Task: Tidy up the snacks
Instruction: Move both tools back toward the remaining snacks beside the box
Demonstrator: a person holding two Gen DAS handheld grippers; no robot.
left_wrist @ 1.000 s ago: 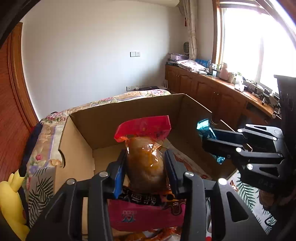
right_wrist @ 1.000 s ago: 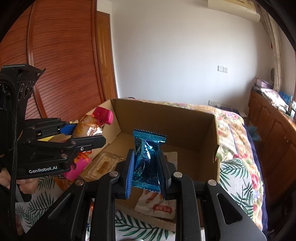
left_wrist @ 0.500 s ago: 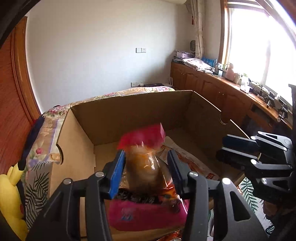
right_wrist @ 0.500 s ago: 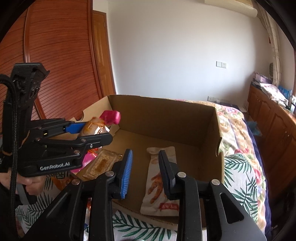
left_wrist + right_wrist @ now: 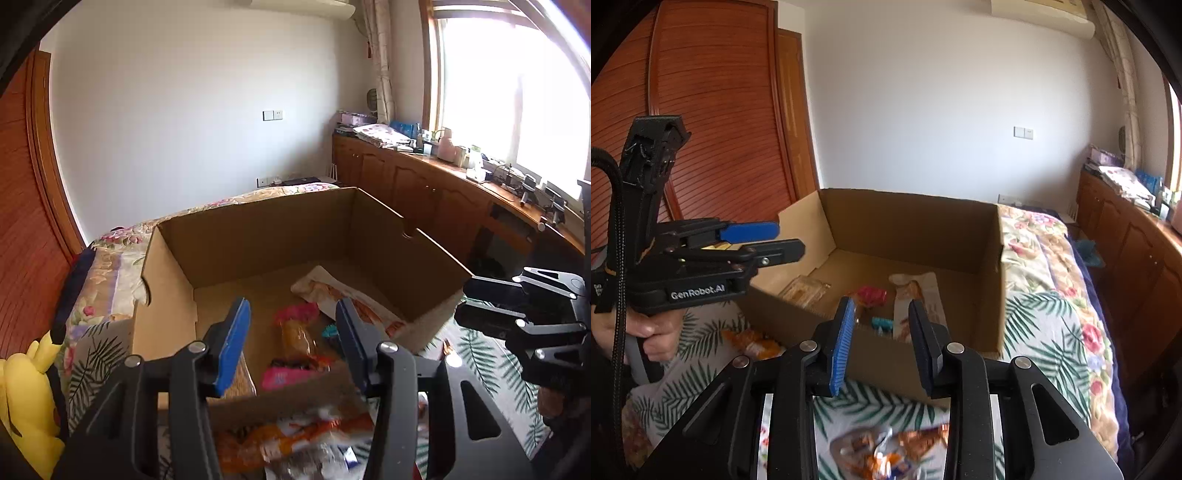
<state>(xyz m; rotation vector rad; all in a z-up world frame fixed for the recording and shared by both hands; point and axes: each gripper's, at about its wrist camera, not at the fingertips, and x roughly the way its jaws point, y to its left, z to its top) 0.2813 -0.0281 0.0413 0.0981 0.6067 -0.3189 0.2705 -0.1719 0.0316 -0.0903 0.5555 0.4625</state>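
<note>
Bedroom scene, white wall, wood cabinets under a bright window, floral and palm-print bedspread (image 5: 1067,343) covering the bed. An open cardboard box (image 5: 916,221) is sitting on the bedspread. Inside it several snacks are lying on the floor of the box: a brown snack pack with pink ends (image 5: 295,336), a small teal packet (image 5: 882,324) just beside it, a long white-and-orange bag (image 5: 916,291) toward the right wall, and a flat clear tan pack (image 5: 805,290) by the left wall. More snacks are lying loose on the bedspread outside the box: an orange bag (image 5: 753,341) by the near left corner and a crinkly clear-and-orange bag (image 5: 886,450) under the right tongs.

Left gripper (image 5: 291,328) is hovering over the near edge of the box, jaws parted and holding nothing, the pink-ended pack lying free below them. Right gripper (image 5: 882,325) is hovering just short of the box's near wall, jaws opening, nothing between them. A hand (image 5: 646,332) is gripping the left tool's handle. A yellow plush toy (image 5: 29,402) is sitting at the bed's left edge.
</note>
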